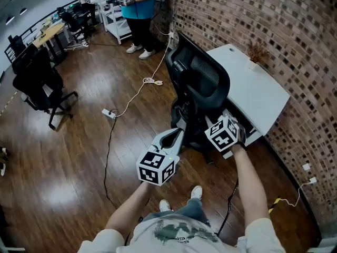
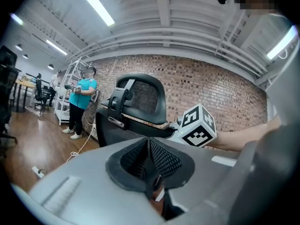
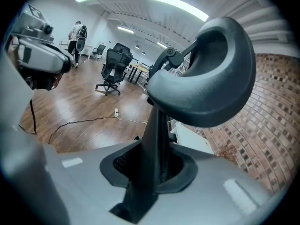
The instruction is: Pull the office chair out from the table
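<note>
The black mesh office chair (image 1: 199, 80) stands against the white table (image 1: 263, 96), its back toward me. My right gripper (image 1: 215, 124) is shut on the upright post (image 3: 157, 144) under the chair's padded armrest (image 3: 206, 78); its marker cube hides the jaws in the head view. My left gripper (image 1: 176, 135) hangs beside the chair's near left side, apart from it. Its mesh pads (image 2: 161, 158) meet with nothing between them. The left gripper view shows the chair's headrest (image 2: 143, 97) and the right gripper's cube (image 2: 198, 125) ahead.
A brick wall (image 1: 295, 41) runs behind the table, which carries a small plant (image 1: 256, 54). A power strip (image 1: 109, 113) and cables lie on the wooden floor at left. Another black chair (image 1: 42, 83) stands far left. A person in a teal shirt (image 1: 138, 7) stands by white shelves.
</note>
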Tool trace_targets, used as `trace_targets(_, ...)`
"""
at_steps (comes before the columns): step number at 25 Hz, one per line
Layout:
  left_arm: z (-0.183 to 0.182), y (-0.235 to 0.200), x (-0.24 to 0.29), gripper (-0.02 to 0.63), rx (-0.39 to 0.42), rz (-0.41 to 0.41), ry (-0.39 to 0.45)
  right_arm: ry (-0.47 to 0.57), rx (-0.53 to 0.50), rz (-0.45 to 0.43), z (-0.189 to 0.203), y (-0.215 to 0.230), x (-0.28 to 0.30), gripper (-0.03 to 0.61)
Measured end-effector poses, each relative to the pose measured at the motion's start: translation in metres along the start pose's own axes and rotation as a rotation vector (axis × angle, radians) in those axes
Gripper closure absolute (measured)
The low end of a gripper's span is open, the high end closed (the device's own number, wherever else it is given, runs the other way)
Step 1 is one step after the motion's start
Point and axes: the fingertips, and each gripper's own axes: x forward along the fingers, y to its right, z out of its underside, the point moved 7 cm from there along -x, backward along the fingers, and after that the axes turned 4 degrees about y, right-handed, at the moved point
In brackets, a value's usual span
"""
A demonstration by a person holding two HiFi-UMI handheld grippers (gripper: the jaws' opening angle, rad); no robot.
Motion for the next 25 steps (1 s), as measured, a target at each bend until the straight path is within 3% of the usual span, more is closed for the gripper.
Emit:
trace_targets(14, -0.008, -0.012, -0.048, 0.598, 0.000, -0.079, 0.042, 0.026, 0.013, 0.003, -0.034, -0.063, -0.021, 0.485)
trace_targets(25, 0.008, 0.020, -0.129, 0.598, 0.015, -0.122, 0.044, 0.051, -0.002, -0.005, -0.054, -0.122, -0.053, 0.480)
